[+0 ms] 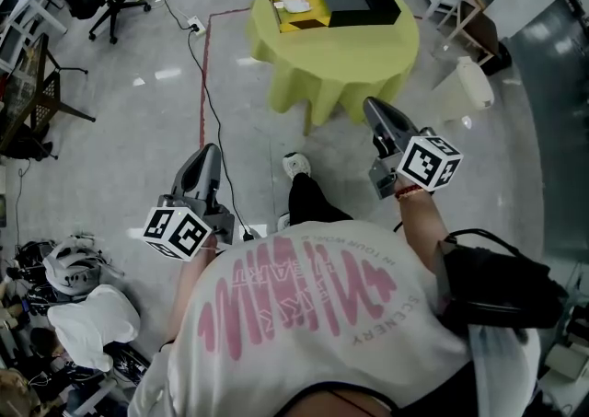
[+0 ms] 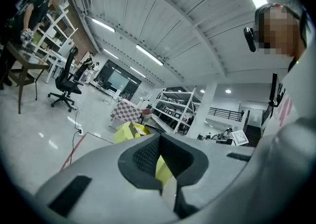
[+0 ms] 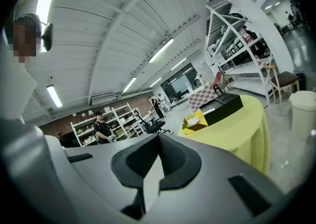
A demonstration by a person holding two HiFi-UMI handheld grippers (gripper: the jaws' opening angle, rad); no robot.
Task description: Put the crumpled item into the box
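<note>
The left gripper (image 1: 210,152) is held out ahead of the torso (image 1: 304,314) on its left side. The right gripper (image 1: 372,108) is ahead on its right and reaches slightly farther. Both point forward, roughly level, with their jaws closed together and empty.

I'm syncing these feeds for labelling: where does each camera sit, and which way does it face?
Head view: on the person's head, looking steeply down at the yellow table; shirt, left gripper and right gripper show.
Left gripper view: on the left gripper, looking along its fingers toward the table; shirt at right.
Right gripper view: on the right gripper, facing the table too; shirt at left.
Shared: all see the table.
</note>
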